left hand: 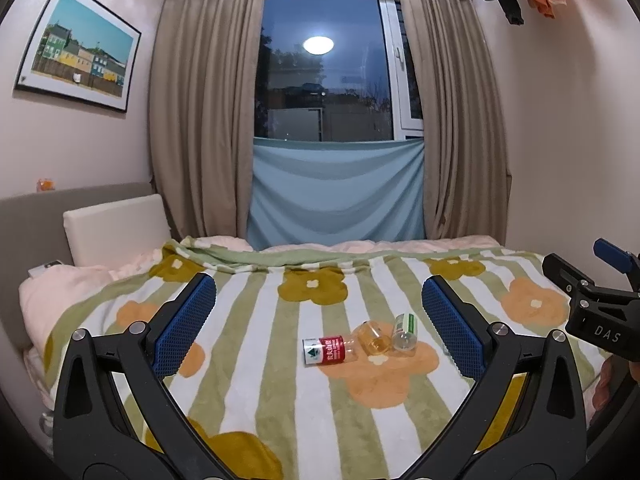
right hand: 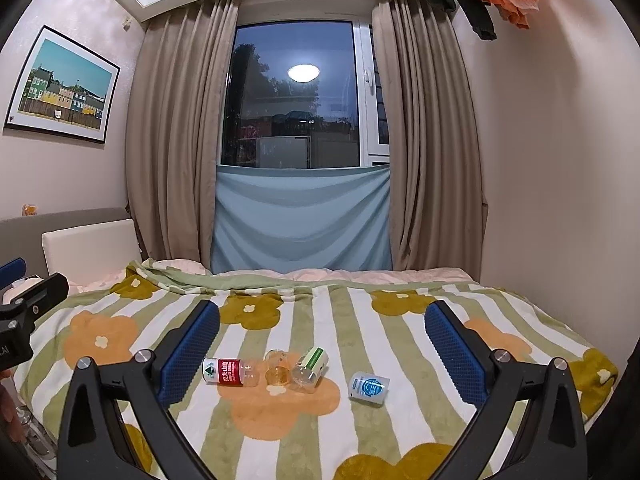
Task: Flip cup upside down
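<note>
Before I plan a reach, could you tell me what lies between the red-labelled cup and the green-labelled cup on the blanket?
A small amber cup lies on its side between the red-labelled cup and the green-labelled cup; both wrist views show it.

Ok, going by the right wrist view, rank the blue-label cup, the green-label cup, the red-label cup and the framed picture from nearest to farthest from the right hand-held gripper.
1. blue-label cup: on the blanket, right of the others, closest to the right hand-held gripper.
2. green-label cup: lying in the middle cluster.
3. red-label cup: left end of the cluster.
4. framed picture: far wall, upper left.
</note>
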`<state>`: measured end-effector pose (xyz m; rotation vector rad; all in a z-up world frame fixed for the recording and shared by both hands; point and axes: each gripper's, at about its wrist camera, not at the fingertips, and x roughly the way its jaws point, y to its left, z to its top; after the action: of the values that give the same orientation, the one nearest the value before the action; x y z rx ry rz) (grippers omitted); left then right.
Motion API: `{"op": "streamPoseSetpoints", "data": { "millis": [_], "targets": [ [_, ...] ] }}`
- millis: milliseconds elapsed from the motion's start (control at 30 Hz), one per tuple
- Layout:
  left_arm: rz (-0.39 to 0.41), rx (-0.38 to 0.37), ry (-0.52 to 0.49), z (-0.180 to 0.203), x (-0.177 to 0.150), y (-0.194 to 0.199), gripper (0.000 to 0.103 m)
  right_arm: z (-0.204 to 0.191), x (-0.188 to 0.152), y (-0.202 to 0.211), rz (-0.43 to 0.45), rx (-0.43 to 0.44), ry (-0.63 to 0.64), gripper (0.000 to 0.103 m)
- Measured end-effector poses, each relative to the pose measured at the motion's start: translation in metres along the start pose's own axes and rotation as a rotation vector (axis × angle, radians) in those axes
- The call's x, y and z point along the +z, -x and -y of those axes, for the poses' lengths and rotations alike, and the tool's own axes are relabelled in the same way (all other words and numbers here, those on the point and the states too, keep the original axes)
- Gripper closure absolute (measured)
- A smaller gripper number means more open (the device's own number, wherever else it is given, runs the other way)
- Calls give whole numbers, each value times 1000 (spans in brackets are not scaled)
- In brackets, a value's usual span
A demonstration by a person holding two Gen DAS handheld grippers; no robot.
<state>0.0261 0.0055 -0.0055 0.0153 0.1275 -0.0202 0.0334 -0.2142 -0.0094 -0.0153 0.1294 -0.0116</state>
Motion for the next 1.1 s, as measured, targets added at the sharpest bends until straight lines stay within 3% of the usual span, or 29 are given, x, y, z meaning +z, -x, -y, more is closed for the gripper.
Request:
{"op": "streamPoseSetpoints", "data": {
  "millis": [1100],
  "targets": [
    [-11, 0, -1, -2, -4, 13, 0, -5, -9, 6, -4, -4, -9, 1]
  ]
}}
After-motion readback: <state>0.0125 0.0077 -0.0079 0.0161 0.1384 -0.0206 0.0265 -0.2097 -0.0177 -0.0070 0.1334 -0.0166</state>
